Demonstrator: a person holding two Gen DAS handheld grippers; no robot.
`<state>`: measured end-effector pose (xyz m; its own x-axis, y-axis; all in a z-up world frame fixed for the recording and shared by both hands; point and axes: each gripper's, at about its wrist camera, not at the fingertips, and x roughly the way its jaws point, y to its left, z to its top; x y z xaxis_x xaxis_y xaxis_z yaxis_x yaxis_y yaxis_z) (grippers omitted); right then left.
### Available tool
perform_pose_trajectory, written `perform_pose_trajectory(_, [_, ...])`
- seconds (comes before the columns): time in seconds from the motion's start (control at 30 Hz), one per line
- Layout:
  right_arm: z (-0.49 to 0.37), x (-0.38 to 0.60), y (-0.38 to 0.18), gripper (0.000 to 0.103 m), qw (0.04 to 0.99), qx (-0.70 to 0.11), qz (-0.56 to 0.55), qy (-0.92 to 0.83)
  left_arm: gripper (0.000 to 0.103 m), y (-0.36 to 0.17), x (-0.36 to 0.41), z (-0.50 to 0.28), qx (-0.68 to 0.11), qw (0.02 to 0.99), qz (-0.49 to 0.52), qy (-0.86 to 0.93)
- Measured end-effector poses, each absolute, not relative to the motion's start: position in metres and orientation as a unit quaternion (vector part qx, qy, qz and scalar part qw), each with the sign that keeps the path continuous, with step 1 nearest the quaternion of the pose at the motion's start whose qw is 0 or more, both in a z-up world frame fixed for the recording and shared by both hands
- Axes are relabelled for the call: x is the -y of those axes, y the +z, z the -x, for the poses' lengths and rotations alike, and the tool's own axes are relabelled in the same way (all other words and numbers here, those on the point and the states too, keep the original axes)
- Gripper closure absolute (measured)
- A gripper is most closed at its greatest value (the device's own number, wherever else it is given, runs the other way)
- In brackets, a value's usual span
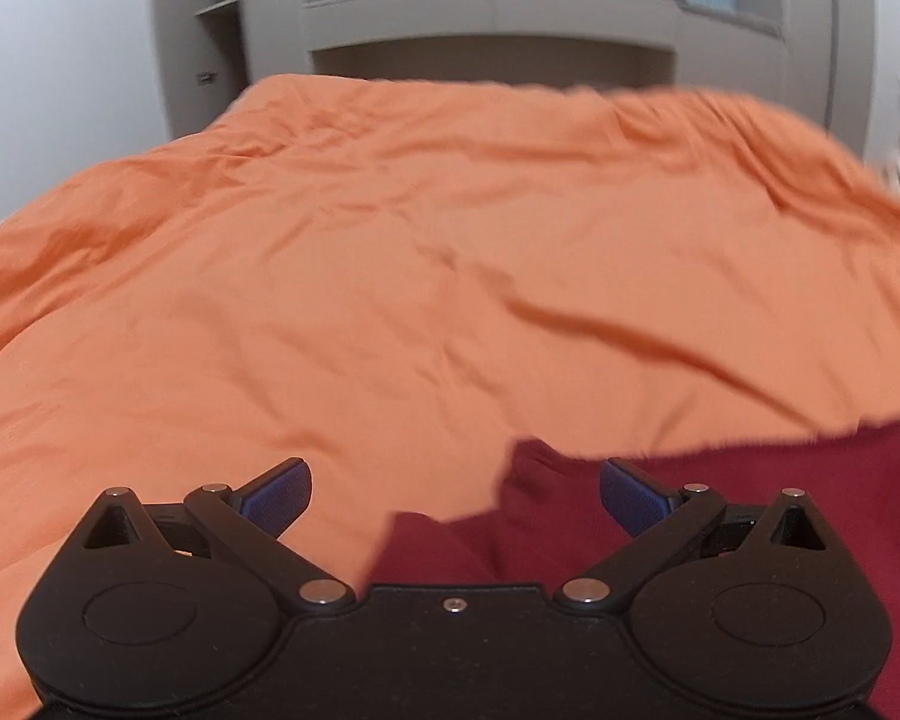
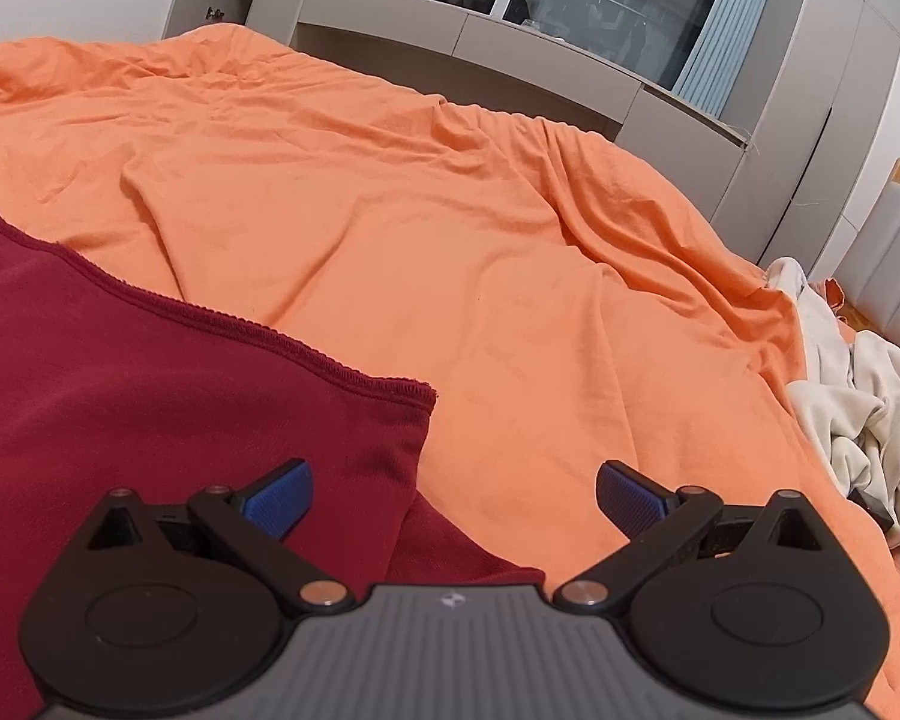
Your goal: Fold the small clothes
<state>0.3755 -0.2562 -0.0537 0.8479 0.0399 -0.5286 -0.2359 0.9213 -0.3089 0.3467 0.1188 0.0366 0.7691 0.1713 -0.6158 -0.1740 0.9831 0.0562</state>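
A dark red garment [image 2: 150,372] lies flat on the orange bedspread [image 2: 450,210]. In the right wrist view it fills the lower left, its hemmed edge running to a corner near the middle. In the left wrist view the garment [image 1: 750,510] lies at the lower right, its left edge between the fingers. My left gripper [image 1: 455,495] is open and empty, hovering over the garment's left edge. My right gripper [image 2: 453,495] is open and empty, over the garment's right edge, its left finger above the red cloth.
The orange bedspread [image 1: 390,240] is wrinkled across the bed. A heap of cream-white clothes [image 2: 858,408] lies at the bed's right side. Grey cabinets [image 2: 510,48] and a window stand beyond the far edge. A padded headboard [image 2: 894,252] is at the right.
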Motion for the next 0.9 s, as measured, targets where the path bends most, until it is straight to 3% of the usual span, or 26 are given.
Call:
perform_pose_trajectory(0.37, [-0.31, 0.252, 0.004, 0.0, 0.969, -0.163, 0.154, 0.103, 0.001, 0.018, -0.219, -0.313, -0.348, 0.917, 0.186, 0.062])
perform_pose_trajectory(0.53, [-0.276, 0.242, 0.004, 0.0, 0.969, -0.154, 0.127, 0.144, 0.001, 0.008, -0.22, -0.309, -0.347, 0.907, 0.232, -0.044])
perform_pose_trajectory(0.9, [-0.233, 0.204, -0.016, 0.0, 0.953, -0.158, 0.174, 0.192, 0.001, 0.004, -0.203, -0.301, -0.362, 0.875, 0.292, -0.135])
